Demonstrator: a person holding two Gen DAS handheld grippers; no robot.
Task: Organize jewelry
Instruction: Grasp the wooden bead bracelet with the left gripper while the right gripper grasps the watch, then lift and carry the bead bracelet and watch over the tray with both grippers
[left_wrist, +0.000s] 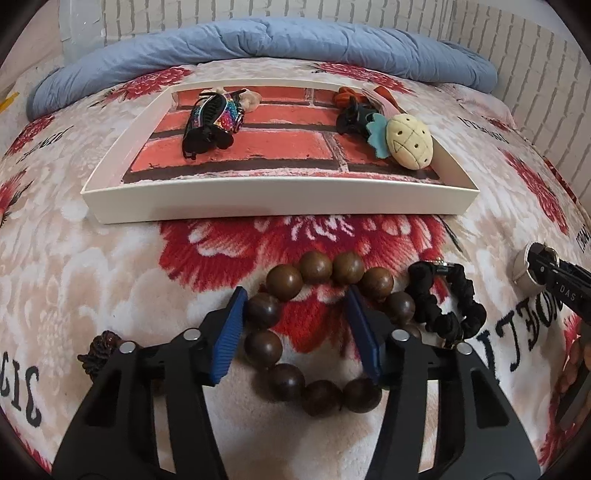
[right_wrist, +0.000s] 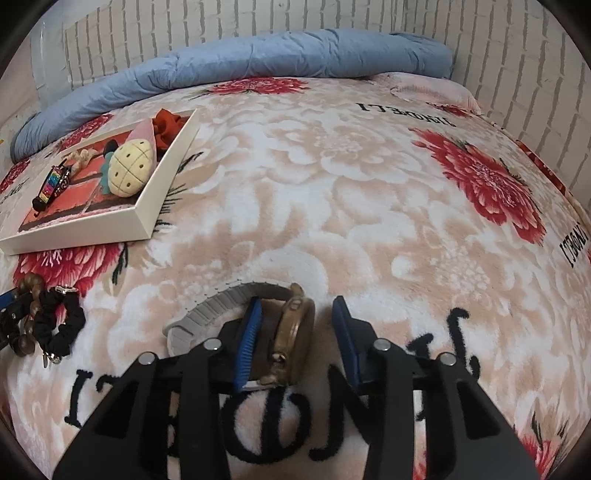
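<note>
Left gripper (left_wrist: 295, 332) hangs half open over the wooden bead bracelet (left_wrist: 314, 332) on the bed, one pad just outside the beads at 9 o'clock and the other inside the loop, neither clearly pressing; the tray (left_wrist: 280, 206) lies beyond at 12 o'clock, the black scrunchie (left_wrist: 447, 302) at 3 o'clock. Hard, round, strung beads will likely roll and slip, so one bead should be pinched squarely. Right gripper (right_wrist: 295, 339) stands open around a watch (right_wrist: 291, 339), left pad touching, right apart; rigid and heavier, it is probably best gripped across the case.
</note>
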